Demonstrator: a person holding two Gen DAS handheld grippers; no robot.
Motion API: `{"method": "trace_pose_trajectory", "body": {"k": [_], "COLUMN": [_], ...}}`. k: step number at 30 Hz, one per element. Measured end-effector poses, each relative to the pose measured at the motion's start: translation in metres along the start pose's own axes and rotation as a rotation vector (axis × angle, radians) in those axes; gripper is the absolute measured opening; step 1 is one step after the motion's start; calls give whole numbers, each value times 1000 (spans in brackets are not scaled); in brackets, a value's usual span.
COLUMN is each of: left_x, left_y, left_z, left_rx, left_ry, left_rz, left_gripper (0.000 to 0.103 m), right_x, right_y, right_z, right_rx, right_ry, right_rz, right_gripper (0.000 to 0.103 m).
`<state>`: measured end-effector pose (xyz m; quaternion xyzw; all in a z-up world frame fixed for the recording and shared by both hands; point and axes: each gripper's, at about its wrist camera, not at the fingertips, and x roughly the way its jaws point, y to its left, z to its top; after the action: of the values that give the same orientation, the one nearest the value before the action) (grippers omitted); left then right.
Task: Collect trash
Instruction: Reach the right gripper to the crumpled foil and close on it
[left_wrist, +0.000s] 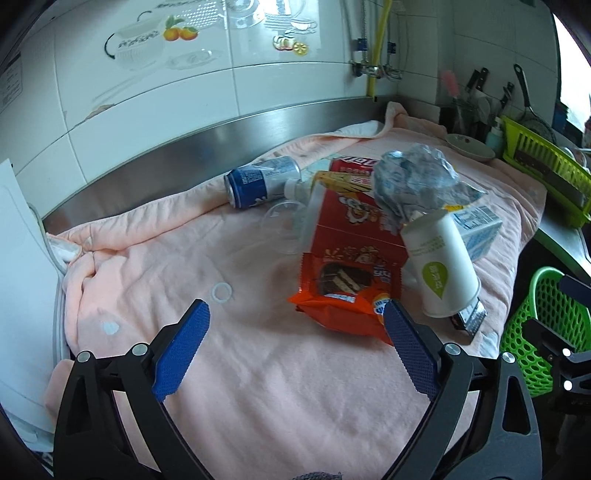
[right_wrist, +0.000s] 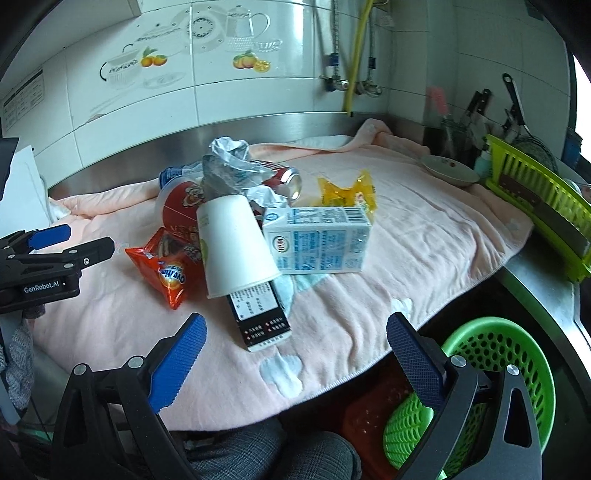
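Observation:
A heap of trash lies on a pink towel (left_wrist: 258, 369). It holds a blue can (left_wrist: 255, 182), a red box (left_wrist: 351, 221), an orange snack wrapper (left_wrist: 343, 299), a tipped white paper cup (left_wrist: 441, 266) and a crumpled silvery bag (left_wrist: 413, 181). My left gripper (left_wrist: 295, 314) is open just short of the orange wrapper, with nothing between its fingers. In the right wrist view, the paper cup (right_wrist: 236, 247) leans on a milk carton (right_wrist: 317, 240) and a black-and-white box (right_wrist: 262, 321). My right gripper (right_wrist: 295, 325) stands open in front of that box, holding nothing.
A green perforated basket (right_wrist: 487, 365) sits below the counter's front right edge. A lime dish rack (right_wrist: 535, 199) and a small bowl (right_wrist: 450, 170) stand at the right. A yellow wrapper (right_wrist: 347, 195) and a red can (right_wrist: 290, 181) lie behind the carton. The steel backsplash (left_wrist: 184, 155) runs behind.

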<state>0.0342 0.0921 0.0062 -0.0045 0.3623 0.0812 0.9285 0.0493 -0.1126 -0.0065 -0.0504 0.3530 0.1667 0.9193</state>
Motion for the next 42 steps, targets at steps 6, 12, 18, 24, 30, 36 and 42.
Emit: {"method": "trace_pose_trajectory", "body": {"k": [6, 12, 18, 24, 30, 36, 42], "left_x": [3, 7, 11, 19, 25, 27, 29], "left_y": [11, 22, 30, 42, 48, 49, 50], "left_z": [2, 4, 5, 7, 10, 13, 16], "left_rx": [-16, -34, -43, -76, -89, -88, -91], "left_ry": [4, 8, 15, 33, 43, 44, 46], "left_rz": [18, 26, 32, 38, 46, 48, 50], "left_gripper": [93, 93, 93, 91, 90, 90, 90], "right_x": [22, 31, 36, 53, 81, 99, 107], "right_y": [13, 23, 31, 46, 49, 54, 51], "right_z": [13, 38, 73, 100, 111, 114, 113], "right_rx": [-35, -71, -125, -219, -224, -221, -198], "right_ry": [21, -11, -72, -98, -63, -33, -14], "right_rz": [56, 83, 84, 93, 107, 116, 135], "right_gripper": [85, 81, 81, 81, 79, 73, 58]}}
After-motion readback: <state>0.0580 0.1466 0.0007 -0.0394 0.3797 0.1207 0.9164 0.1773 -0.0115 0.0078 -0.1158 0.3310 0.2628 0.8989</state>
